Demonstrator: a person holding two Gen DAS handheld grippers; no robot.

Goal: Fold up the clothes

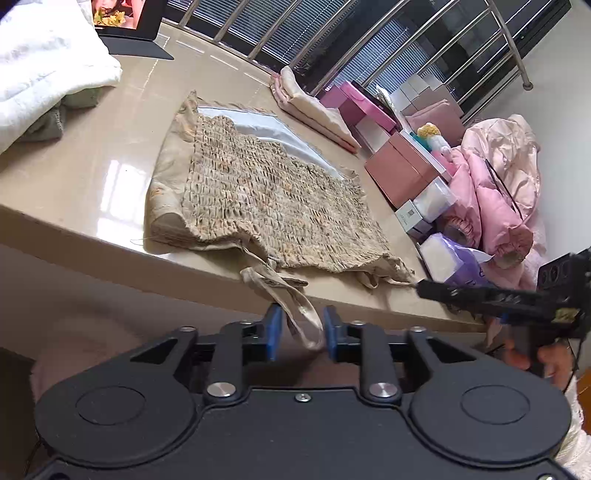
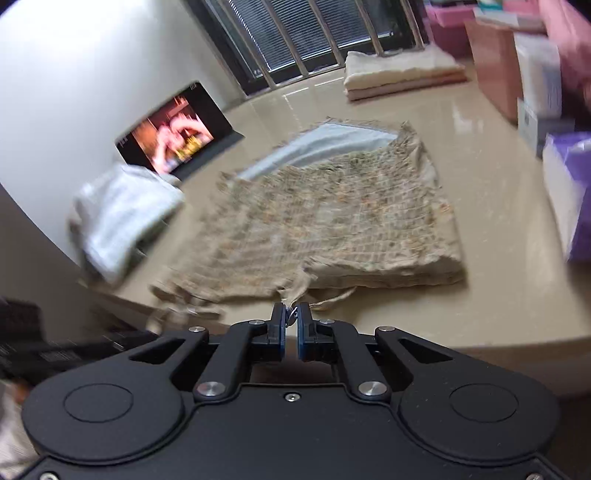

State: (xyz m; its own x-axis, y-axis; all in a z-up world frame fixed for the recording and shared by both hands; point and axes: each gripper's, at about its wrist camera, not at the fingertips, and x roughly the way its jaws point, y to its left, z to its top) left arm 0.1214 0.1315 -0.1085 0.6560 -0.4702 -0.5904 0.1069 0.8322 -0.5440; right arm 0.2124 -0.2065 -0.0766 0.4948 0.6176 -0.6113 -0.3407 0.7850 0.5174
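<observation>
Already flat on the counter, smocked top lies centred. Left claw gapes around a dangling strap, not gripping. Right claw nearly closed, seemingly pinching the near hem strap—blurred—probably to draw it taut.

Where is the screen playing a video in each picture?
Left wrist view: the tablet is at the top left, partly cut off by the edge, behind the white bundle.
Right wrist view: the tablet stands left of centre, by the wall.
Shared landmark: the smocked beige garment lying on the table.
</observation>
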